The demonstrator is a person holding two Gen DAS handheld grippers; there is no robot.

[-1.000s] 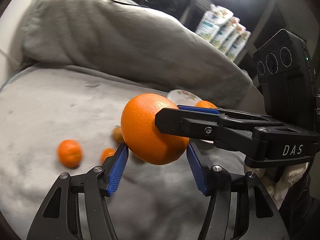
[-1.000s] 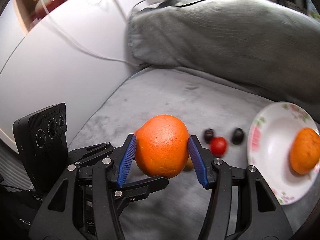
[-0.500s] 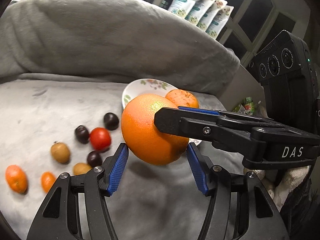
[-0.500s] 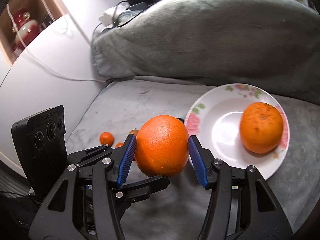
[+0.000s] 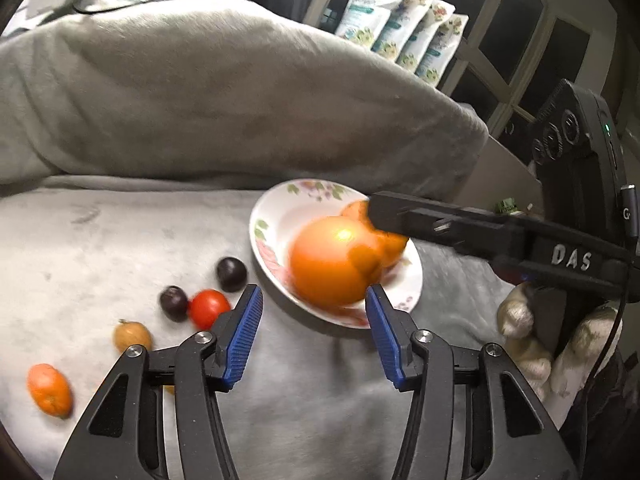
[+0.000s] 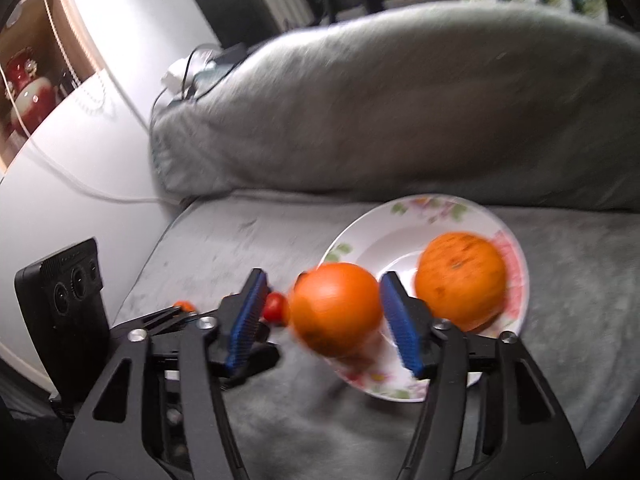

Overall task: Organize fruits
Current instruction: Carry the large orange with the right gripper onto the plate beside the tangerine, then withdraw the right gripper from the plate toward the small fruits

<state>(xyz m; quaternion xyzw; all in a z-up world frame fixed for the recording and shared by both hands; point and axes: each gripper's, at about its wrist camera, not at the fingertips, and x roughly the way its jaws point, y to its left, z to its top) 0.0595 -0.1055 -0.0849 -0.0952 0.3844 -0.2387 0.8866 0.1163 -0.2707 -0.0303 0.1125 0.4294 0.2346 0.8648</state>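
Observation:
A large orange (image 5: 334, 262) lies blurred on the near edge of the white floral plate (image 5: 276, 216), beside a second orange (image 5: 390, 236). In the right wrist view the same orange (image 6: 336, 312) sits on the plate's (image 6: 420, 216) front left rim, with the other orange (image 6: 460, 278) to its right. My left gripper (image 5: 314, 330) is open, its blue pads apart, just short of the orange. My right gripper (image 6: 322, 320) is open, jaws spread either side of the orange, not clamping it.
Loose fruit lies left of the plate on the grey blanket: two dark plums (image 5: 231, 274) (image 5: 174, 303), a red tomato (image 5: 208, 308), a brown fruit (image 5: 132, 336) and a small mandarin (image 5: 50, 390). A big grey cushion (image 5: 200, 92) backs the surface. A white wall (image 6: 80, 152) stands at the left.
Both grippers opened and let go of the large orange, which dropped onto the plate's near edge. Both grippers moved toward the plate.

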